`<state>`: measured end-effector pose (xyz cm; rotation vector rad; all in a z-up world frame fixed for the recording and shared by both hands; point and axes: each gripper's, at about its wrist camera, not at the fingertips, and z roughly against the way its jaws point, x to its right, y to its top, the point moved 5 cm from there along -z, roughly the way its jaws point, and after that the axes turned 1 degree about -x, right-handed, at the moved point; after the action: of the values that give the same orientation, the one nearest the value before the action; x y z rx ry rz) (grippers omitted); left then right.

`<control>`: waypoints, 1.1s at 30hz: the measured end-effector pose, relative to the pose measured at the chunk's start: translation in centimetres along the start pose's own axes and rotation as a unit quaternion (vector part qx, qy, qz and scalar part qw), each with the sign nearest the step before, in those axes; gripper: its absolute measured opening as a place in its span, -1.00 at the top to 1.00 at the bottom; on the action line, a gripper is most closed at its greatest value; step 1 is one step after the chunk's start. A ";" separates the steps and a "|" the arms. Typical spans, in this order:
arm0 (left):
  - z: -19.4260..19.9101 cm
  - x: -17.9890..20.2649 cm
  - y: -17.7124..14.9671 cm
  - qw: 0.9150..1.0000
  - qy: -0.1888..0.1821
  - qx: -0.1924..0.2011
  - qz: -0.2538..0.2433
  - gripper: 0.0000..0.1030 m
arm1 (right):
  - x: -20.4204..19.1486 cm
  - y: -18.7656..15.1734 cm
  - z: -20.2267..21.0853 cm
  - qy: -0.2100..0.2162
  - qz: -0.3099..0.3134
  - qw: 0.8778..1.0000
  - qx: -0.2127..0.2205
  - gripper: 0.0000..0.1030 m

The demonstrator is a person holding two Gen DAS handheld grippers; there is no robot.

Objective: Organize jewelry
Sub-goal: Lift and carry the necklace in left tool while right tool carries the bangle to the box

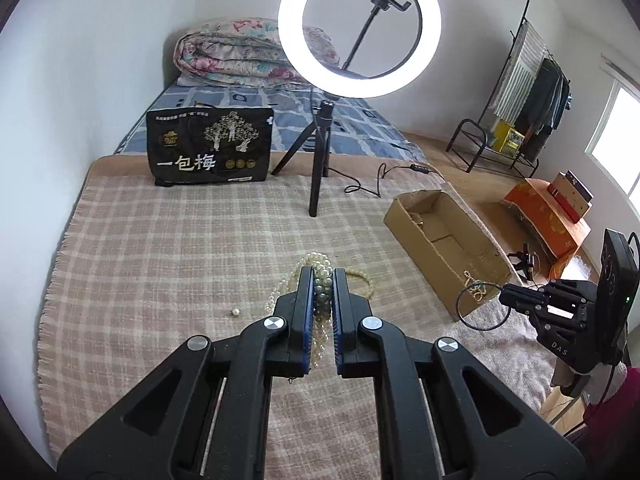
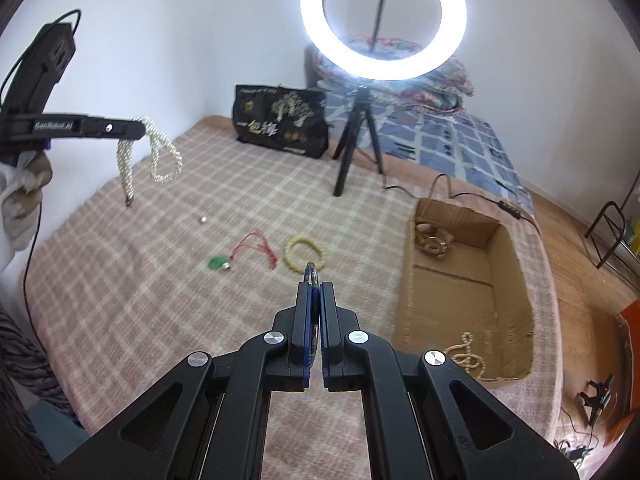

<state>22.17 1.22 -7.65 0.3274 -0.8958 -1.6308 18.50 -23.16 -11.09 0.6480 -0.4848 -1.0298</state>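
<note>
left gripper: jaws pressed together on a bundle of pearl strands, raised above the plaid blanket. in the right wrist view the same gripper enters from the left edge, and the pearl strands hang from its tip in loops, clear of the blanket.

right gripper: jaws pressed together on a thin dark bangle, held edge-on, with its top arc showing beyond the fingertips. in the left wrist view this gripper sits at the right, and the bangle hangs as a ring in front of the near corner of the cardboard box.

items on the blanket, right wrist view: a yellow bead bracelet just beyond the bangle; a green pendant on a red cord to its left; a single loose pearl further left. in the left wrist view the loose pearl lies left of the gripped strands, and the yellow bead bracelet shows partly behind the right finger.

the open cardboard box lies on the right part of the blanket. it holds a cream bead necklace at its near end and a small heap of jewelry at its far end.

behind the work area: a lit ring light on a tripod, a black printed bag, and a folded floral quilt on the blue patterned bed.
</note>
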 end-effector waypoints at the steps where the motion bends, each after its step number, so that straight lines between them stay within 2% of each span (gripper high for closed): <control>1: -0.1 0.7 0.2 1.000 -0.005 0.001 -0.004 0.88 | 0.7 0.1 0.3 -0.004 -0.006 1.000 0.004 0.95; 10: -2.6 9.1 1.3 0.997 -0.053 -0.003 -0.061 0.88 | 6.9 0.1 1.4 -0.040 -0.049 0.998 0.017 0.95; 19: -7.0 16.8 1.4 0.990 -0.103 -0.019 -0.091 0.88 | 12.1 0.7 0.2 -0.074 -0.055 0.996 0.016 0.95; 33: -13.8 24.4 2.0 0.984 -0.138 -0.042 -0.104 0.88 | 17.9 1.3 -4.2 -0.074 -0.092 0.993 0.013 0.95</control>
<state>25.82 -26.55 -9.26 0.1406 -1.0222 -1.9350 29.91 -37.64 -11.90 0.6517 -0.5772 -1.2548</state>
